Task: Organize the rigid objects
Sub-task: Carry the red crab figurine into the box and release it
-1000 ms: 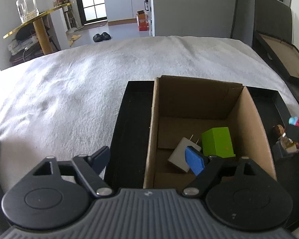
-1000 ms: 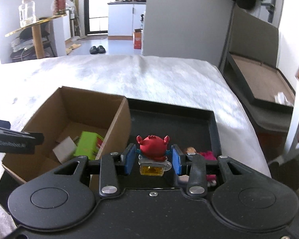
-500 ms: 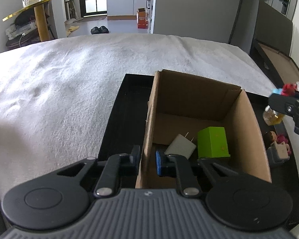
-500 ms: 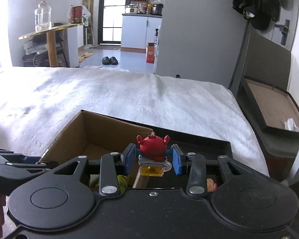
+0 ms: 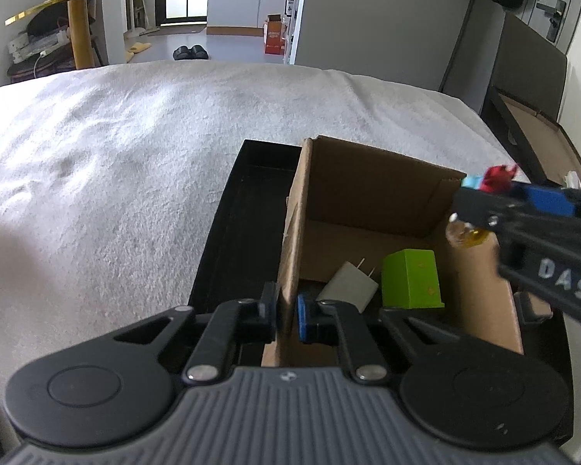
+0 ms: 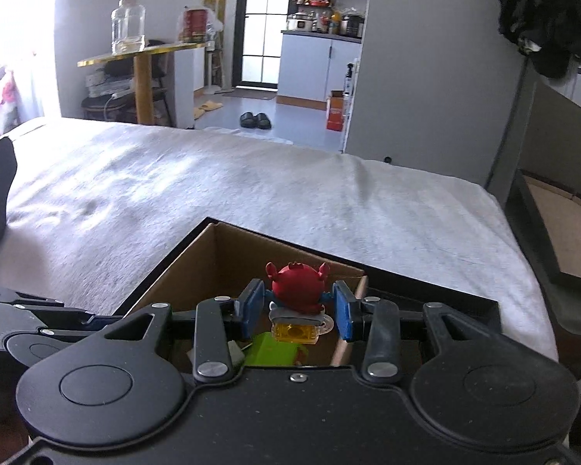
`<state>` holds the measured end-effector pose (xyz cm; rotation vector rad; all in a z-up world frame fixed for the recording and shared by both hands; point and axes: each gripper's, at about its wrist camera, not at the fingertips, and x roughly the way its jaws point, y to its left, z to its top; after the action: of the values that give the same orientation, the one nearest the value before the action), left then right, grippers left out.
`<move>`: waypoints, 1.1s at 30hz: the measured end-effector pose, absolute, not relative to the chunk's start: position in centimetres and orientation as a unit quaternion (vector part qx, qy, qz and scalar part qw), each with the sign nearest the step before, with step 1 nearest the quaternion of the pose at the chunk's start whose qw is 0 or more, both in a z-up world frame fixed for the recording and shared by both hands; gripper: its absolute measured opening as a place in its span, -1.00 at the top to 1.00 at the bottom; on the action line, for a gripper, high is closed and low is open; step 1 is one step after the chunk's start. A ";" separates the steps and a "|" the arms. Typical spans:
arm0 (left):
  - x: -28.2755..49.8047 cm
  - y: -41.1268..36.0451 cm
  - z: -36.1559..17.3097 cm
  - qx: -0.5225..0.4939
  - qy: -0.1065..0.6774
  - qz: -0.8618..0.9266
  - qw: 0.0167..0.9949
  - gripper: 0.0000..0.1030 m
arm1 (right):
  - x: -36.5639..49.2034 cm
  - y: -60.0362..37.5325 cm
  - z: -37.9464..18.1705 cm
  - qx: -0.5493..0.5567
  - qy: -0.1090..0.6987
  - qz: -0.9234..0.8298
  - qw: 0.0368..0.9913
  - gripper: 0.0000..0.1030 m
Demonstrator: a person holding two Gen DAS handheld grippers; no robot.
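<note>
Bottom centre, left gripper (image 5: 286, 316) jaws clamp the cardboard box (image 5: 372, 190) near wall. Right gripper (image 6: 296, 308) jaws clenched on the red crab toy (image 6: 296, 288), hovering over the box's right rim, box interior below and left. Bed (image 5: 116, 155) beyond.

A lived-in home: a bed (image 6: 290, 193) under a white blanket, slippers (image 6: 255, 120) on the floor, a kitchen (image 6: 321, 38) with cabinets and cookware beyond, dark clothes (image 6: 542, 19) hanging on the wall.

White bed (image 5: 116, 178) w/ black tray (image 5: 228, 232) on it (holds cardboard box (image 5: 368, 186)).
</note>
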<state>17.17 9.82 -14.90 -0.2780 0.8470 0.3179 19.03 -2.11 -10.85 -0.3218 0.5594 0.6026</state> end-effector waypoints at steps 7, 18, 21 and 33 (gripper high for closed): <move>17.2 10.2 -15.0 -0.146 0.409 0.153 0.888 0.81 | 19.7 -1.0 -11.7 -0.160 0.278 0.300 0.899 0.25; 17.2 10.2 -15.0 -0.148 0.409 0.154 0.887 0.81 | 19.9 -0.8 -12.4 -0.158 0.293 0.317 0.888 0.16; 17.2 10.1 -14.9 -0.147 0.411 0.155 0.886 0.81 | 19.7 -1.2 -12.4 -0.157 0.299 0.317 0.886 0.16; 17.2 9.3 -13.9 -0.119 0.410 0.163 0.889 0.80 | 18.6 -3.1 -11.3 -0.154 0.305 0.313 0.887 0.13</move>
<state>17.25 9.25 -13.91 -0.2465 0.8523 0.3389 18.63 -3.11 -11.26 -0.3195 0.6334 0.6499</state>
